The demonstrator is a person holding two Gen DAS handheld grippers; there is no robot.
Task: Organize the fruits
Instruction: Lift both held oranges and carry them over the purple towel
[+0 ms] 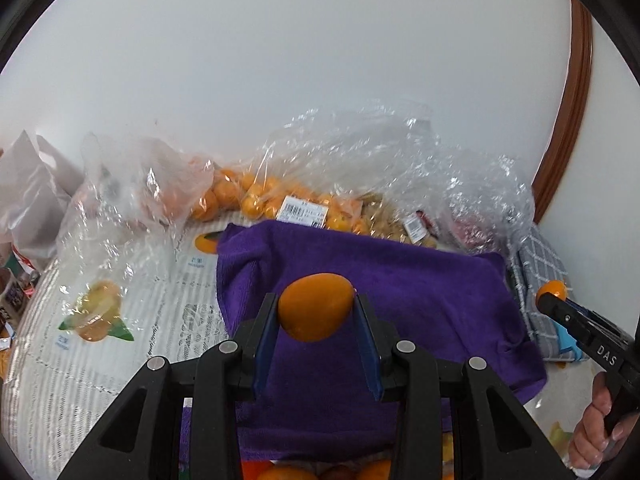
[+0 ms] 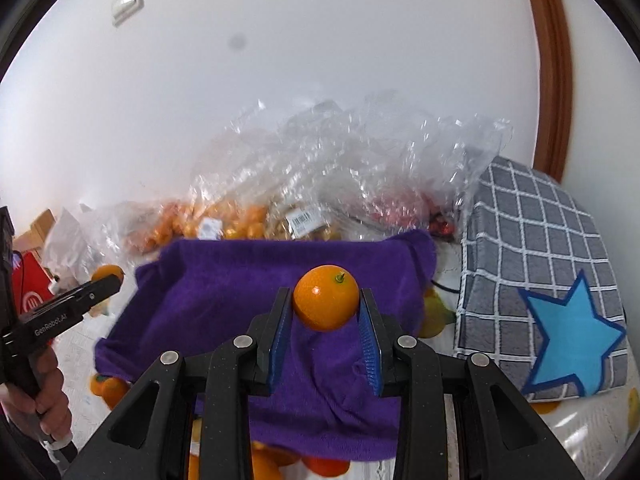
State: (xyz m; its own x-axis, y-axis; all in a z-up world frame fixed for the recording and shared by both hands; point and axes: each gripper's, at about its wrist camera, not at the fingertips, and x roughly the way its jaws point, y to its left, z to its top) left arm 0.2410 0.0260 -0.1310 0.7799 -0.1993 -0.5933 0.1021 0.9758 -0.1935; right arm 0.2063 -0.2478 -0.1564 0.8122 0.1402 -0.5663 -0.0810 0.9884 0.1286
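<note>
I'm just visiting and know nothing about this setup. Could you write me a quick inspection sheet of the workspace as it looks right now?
Surface: table under a pale fruit-print cover.
Job's things: one small orange fruit in the left tool, another in the right tool, both above a purple towel.
Clutter: clear plastic bags of fruit at the back; grey checked cloth with a blue star.
Grippers: both tools shut on fruit.
Cables: nothing seen.
Surroundings: white wall, brown wooden frame.
</note>
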